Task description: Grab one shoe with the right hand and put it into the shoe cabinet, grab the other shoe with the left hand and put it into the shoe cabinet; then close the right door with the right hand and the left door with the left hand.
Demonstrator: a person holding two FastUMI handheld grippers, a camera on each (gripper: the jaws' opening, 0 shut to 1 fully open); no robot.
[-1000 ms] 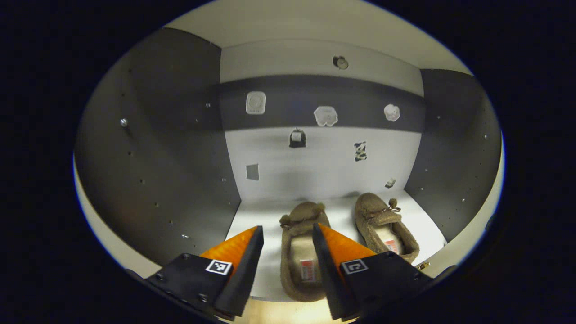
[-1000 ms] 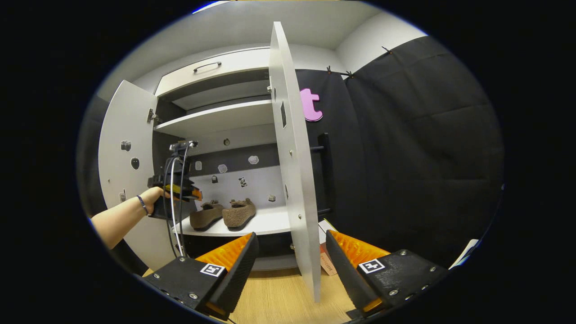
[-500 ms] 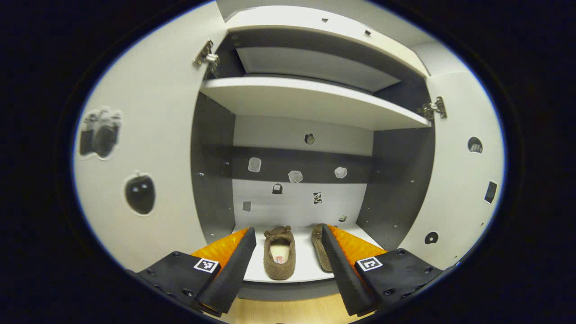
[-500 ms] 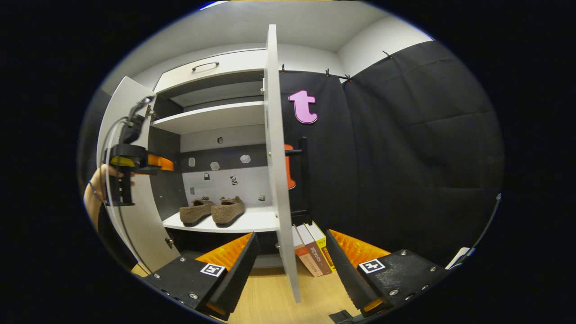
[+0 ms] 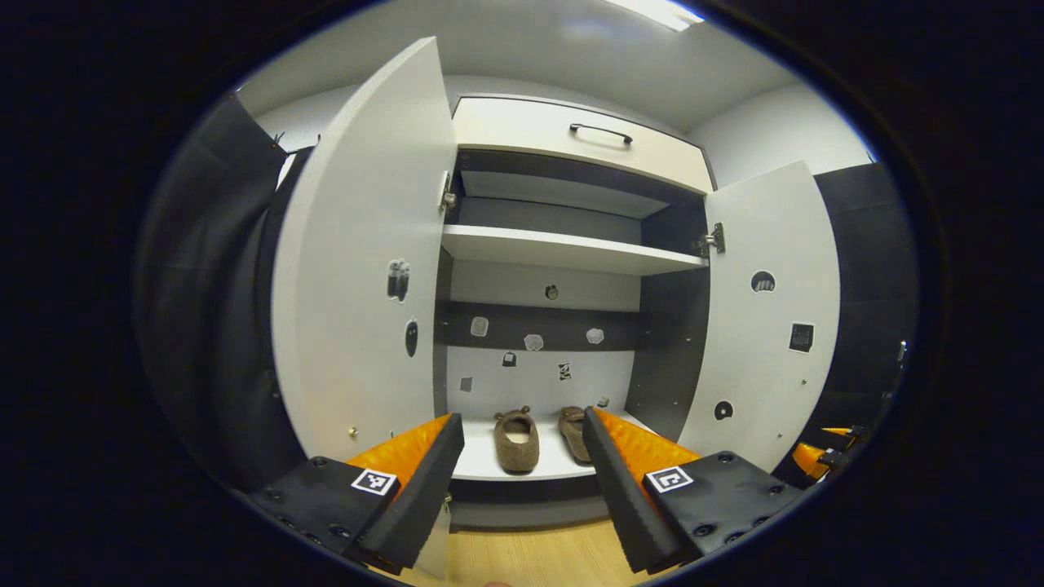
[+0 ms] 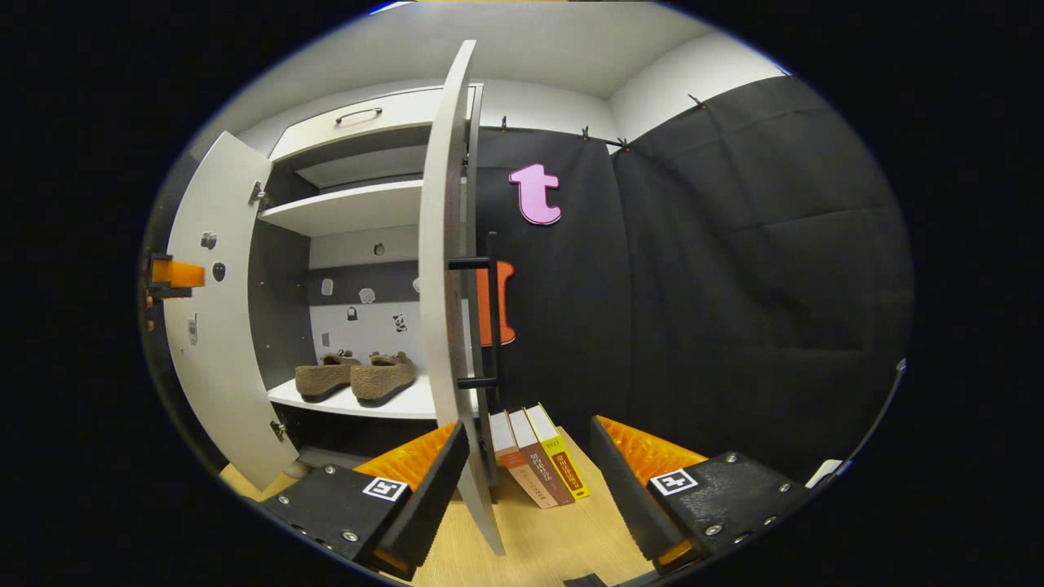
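Shoe cabinet (image 5: pixel 571 244): you face it with both doors swung out; 2 shelf levels show inside, a drawer with a dark handle above.
Lower shelf (image 5: pixel 481 465): holds 2 brown slippers, toes toward the back wall.
Left shoe (image 5: pixel 515 429): flat on the shelf, framed between your left claw's fingers in the left gripper view.
Right shoe (image 5: pixel 573 432): just beside the left shoe, partly hidden by the orange finger.
Upper shelf (image 5: pixel 563 249): nothing seen on it.
Left door (image 5: pixel 359 269): open wide, stickers on its inner face.
Right door (image 5: pixel 767 326): open; in the right gripper view you see it edge-on (image 6: pixel 444 269), its black bar handle facing the cloth wall.
Left gripper (image 5: pixel 522 481): released, fingers spread, holding nothing, well back from the shelf.
Right gripper (image 6: pixel 526 481): released, fingers spread; the right door's lower edge stands between them, neither finger seen pressing it.
Books (image 6: pixel 538 456): 3, leaning on the wooden floor past the right door.
Back wall of cabinet: small stickers scattered across it.
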